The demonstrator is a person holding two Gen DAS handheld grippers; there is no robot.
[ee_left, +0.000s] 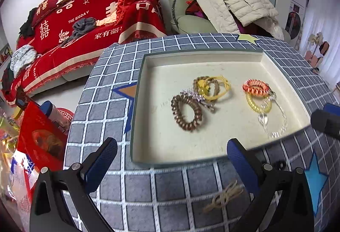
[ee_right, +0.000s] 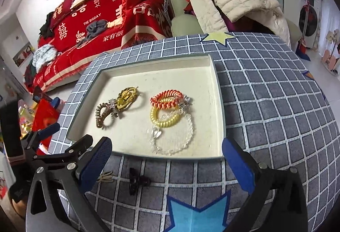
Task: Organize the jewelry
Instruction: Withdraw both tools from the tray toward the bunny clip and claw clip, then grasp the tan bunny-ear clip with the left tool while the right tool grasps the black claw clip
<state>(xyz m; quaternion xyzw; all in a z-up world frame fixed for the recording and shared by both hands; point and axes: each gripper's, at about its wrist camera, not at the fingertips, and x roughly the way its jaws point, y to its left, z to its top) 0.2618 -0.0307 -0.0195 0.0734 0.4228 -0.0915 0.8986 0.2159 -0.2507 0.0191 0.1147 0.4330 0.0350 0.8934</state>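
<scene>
Jewelry tray (ee_right: 218,108) holds most pieces; tan tie (ee_left: 225,197), dark clip (ee_right: 136,182) remain outside (on cloth). Left gripper (ee_left: 172,161), right gripper (ee_right: 166,159) spread wide, empty.

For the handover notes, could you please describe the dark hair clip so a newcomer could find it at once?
Start at the shallow cream tray on the grey checked cloth. The dark clip lies outside it, below its near rim, beside a tan tie. It is the only near-black piece.
</scene>
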